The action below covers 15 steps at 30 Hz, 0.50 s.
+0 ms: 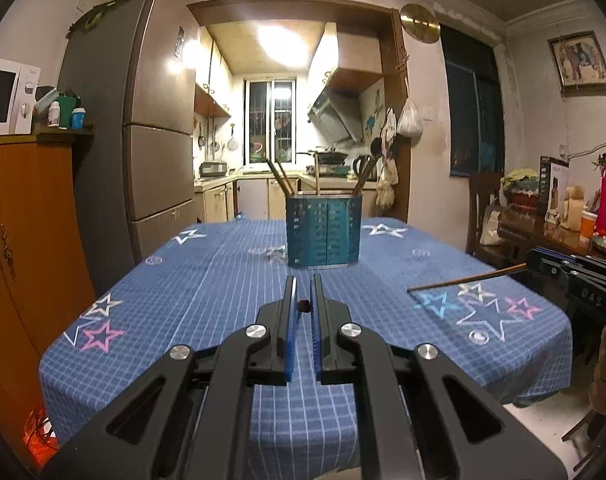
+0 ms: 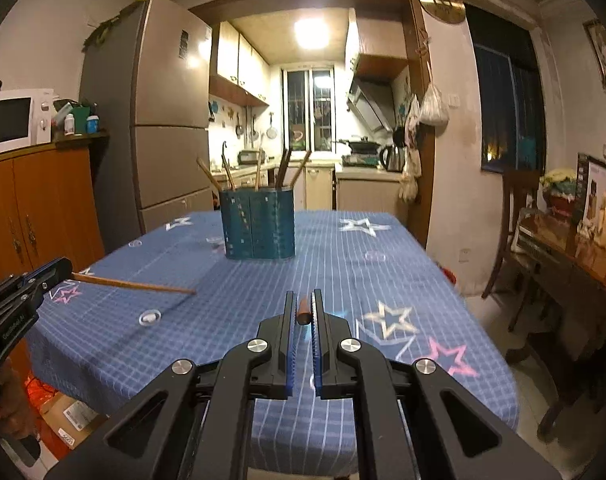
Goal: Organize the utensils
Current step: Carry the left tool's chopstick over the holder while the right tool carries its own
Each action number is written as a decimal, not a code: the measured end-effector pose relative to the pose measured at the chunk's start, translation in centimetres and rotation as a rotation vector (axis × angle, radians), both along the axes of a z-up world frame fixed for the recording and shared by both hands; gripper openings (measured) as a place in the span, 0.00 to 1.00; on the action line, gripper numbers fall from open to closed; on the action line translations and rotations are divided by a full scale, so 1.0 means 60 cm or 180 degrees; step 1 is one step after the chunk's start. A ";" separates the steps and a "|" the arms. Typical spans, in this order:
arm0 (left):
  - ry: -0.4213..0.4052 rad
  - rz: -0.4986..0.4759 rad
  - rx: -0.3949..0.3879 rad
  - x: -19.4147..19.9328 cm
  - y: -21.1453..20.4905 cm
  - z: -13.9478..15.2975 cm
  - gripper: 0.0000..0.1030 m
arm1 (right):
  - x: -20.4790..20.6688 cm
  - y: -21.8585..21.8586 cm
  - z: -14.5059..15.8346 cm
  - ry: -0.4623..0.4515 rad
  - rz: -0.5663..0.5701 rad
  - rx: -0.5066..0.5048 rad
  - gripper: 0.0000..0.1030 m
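Straight ahead at twelve o'clock I look through a wood-framed doorway [image 1: 299,4] into a kitchen lit by a bright ceiling lamp [image 1: 283,46], with a barred window [image 1: 270,120] behind. At ten o'clock stands a grey fridge [image 1: 143,120], at nine an orange cabinet [image 1: 27,232] bearing a white microwave [image 1: 3,96]. A dark chair [image 2: 511,232] waits at two o'clock.

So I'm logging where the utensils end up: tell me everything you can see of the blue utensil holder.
The blue utensil holder is a rounded upright caddy, teal-blue, its walls perforated with rows of small holes, with a paler rim that looks like metal. It stands near the middle of the table's far half, resting on the blue checked tablecloth. Several brown wooden utensil handles stick out of its top, leaning outward. Neither gripper touches it.
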<state>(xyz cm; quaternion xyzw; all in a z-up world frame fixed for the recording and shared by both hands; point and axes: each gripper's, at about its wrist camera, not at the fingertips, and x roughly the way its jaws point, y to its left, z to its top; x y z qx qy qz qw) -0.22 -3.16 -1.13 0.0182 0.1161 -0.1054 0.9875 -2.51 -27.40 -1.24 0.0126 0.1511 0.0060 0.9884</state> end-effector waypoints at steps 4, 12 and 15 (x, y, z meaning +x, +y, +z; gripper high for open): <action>-0.0041 -0.0054 -0.0048 0.012 0.002 0.029 0.05 | 0.011 0.002 0.036 -0.0122 0.0058 -0.0030 0.08; 0.0185 -0.0223 -0.0243 0.076 0.013 0.067 0.05 | 0.049 0.016 0.105 -0.0295 0.0236 -0.0118 0.08; 0.0235 -0.0252 -0.0289 0.100 0.017 0.074 0.05 | 0.072 0.022 0.120 -0.0271 0.0302 -0.0132 0.08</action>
